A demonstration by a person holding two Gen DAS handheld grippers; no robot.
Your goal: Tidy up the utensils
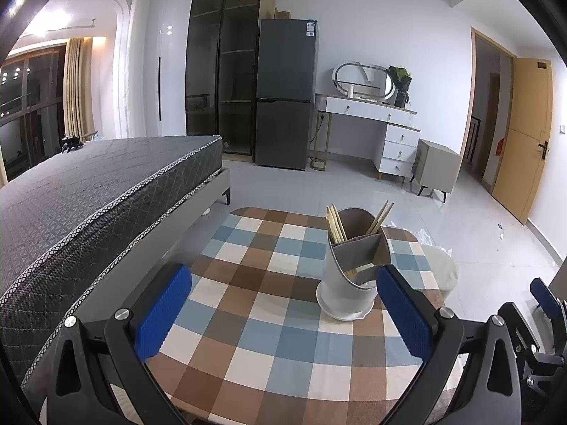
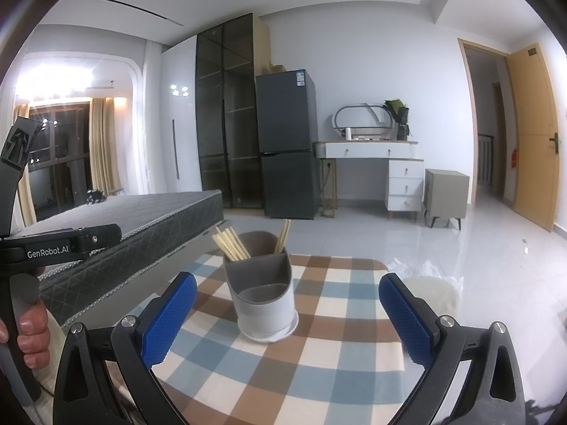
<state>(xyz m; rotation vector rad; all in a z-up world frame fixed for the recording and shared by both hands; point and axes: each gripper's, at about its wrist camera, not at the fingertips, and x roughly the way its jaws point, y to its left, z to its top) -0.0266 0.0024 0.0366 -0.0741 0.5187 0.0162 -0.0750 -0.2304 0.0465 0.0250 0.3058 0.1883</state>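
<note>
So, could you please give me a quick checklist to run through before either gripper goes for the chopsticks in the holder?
1. Left gripper open and empty: ok.
2. Right gripper open and empty: ok.
3. Holder upright on the checked tablecloth: ok.
4. Chopsticks stand above the rim, graspable: ok.
5. All chopsticks in one compartment: not ok; a separate pair stands in the other rear one.
6. Front compartment empty: not ok; the left wrist view shows sticks inside.
</note>
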